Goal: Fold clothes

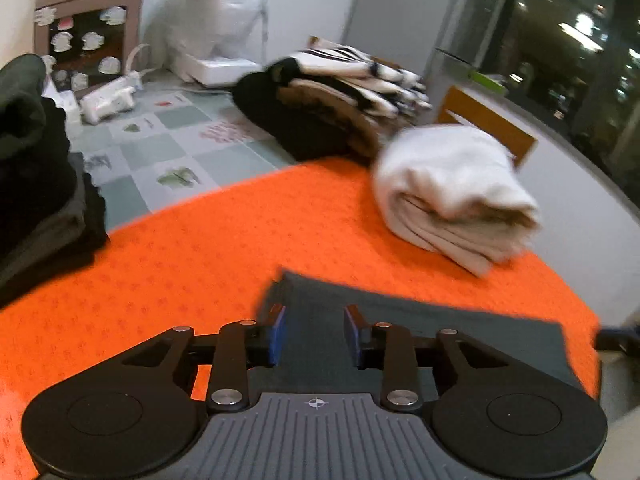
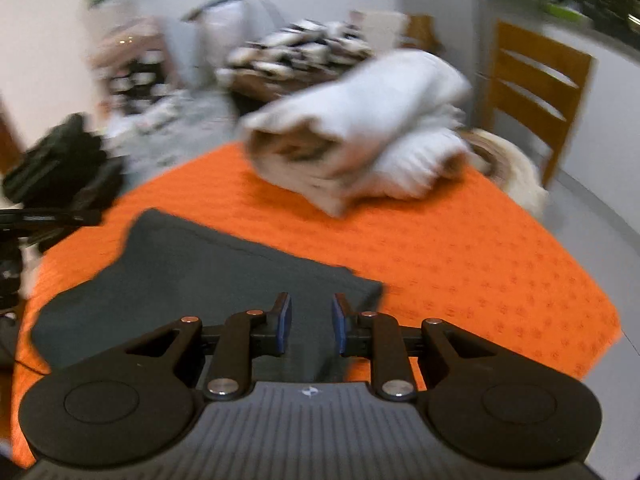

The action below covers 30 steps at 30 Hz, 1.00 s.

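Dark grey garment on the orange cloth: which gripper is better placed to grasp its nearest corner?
Probably right: the right gripper hangs open beside the dark grey garment's corner, while the left gripper sits further inside its edge.

- The left gripper (image 1: 315, 335) is made of black plastic, with two thin fingers.
- Each finger has a blue pad (image 1: 277, 334) on its inner side.
- Flat black bars join the fingers to the body, and shiny silver screws (image 1: 226, 397) sit at the joints.
- Two big round black discs (image 1: 105, 414) sit at the sides of the body.
- The middle plate (image 1: 316, 436) is grey with raised lines and a small white cross mark near the top.
- The right gripper (image 2: 311, 327) looks the same: black arms, blue pads (image 2: 284, 328), silver screws, round discs, a grey ribbed plate (image 2: 310, 432) with a small white mark.
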### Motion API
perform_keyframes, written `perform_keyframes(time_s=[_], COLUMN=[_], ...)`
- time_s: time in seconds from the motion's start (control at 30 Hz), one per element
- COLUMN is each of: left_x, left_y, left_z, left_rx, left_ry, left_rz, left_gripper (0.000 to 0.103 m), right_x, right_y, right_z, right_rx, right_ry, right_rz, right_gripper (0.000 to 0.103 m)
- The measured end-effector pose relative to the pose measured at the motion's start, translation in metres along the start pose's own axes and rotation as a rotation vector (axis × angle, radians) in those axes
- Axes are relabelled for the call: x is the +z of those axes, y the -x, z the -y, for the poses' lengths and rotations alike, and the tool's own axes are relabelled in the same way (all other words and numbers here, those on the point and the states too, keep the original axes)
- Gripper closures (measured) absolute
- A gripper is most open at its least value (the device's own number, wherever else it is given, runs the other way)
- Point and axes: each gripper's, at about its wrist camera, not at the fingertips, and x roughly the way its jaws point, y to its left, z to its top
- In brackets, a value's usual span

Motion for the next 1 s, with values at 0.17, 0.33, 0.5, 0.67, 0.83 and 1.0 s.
perform_keyframes(time_s=[0.17,0.33,0.5,0.67,0.83,1.0], left_x=[-0.035,-0.058,-0.081,-0.101,-0.107,-0.122], left_y=[0.017,0.02,0.023,0.029,0.046,0.036], left_z=[0.015,0.013,0.011,0.008,-0.007,-0.014], left_rx=[-0.04,-0.029,-0.018,-0.002,0.06,0.085], left_ry=[0.0,0.021,0.042,0.068,0.125,0.111], left_rz=[-0.052,-0.071,-0.09,-0.091,-0.047,-0.074], left_gripper=[0.069,0.069,0.071,0.068,0.064,0.068], right_x=[-0.012,-0.033,-0.059,-0.061,-0.055,-0.074], right_y=[0.002,-0.017,-0.035,-0.024,0.003,-0.012], right_z=[-0.018,-0.02,-0.022,-0.025,-0.03,-0.019], right_rx=[0.15,0.169,0.164,0.163,0.172,0.154], right_ry=[0.088,0.097,0.14,0.15,0.184,0.148], right_rz=[-0.039,-0.129,-0.181,-0.155,-0.093,-0.148], right_gripper=[0.077,0.077,0.084,0.083,0.078,0.076])
